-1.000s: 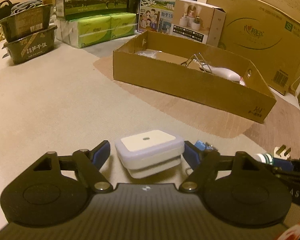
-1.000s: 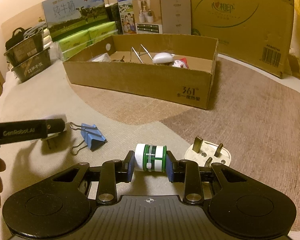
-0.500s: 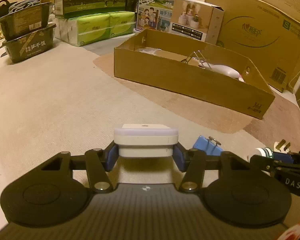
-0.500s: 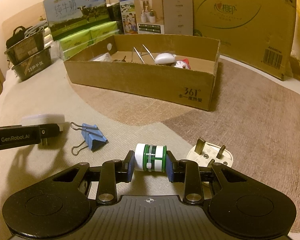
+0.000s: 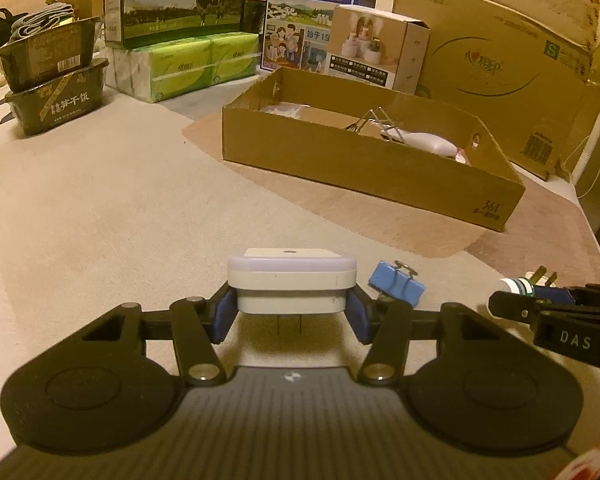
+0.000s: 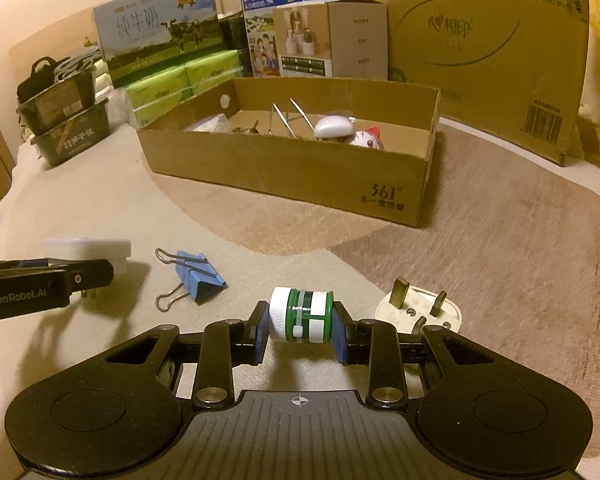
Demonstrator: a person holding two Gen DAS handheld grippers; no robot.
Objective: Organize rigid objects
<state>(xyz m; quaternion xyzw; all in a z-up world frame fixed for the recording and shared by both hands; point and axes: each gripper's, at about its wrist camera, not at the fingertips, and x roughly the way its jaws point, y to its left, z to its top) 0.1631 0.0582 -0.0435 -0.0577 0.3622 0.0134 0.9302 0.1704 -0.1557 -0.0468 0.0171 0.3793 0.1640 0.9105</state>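
My left gripper is shut on a white square plug-in adapter, held just off the beige surface with its prongs pointing down. In the right wrist view the same adapter shows at the left, held by the left gripper's finger. My right gripper is shut on a small green-and-white bottle, gripped end to end. A blue binder clip lies between the two grippers. A white three-pin plug lies pins up just right of the bottle. The open cardboard box stands farther back.
The box holds a whisk, a white mouse and a small toy figure. Behind it stand milk cartons, green tissue packs, a large carton and stacked black trays at the far left.
The left gripper's jaws closed on the white adapter and lifted it slightly, levelling it. The right gripper stayed still with the bottle.
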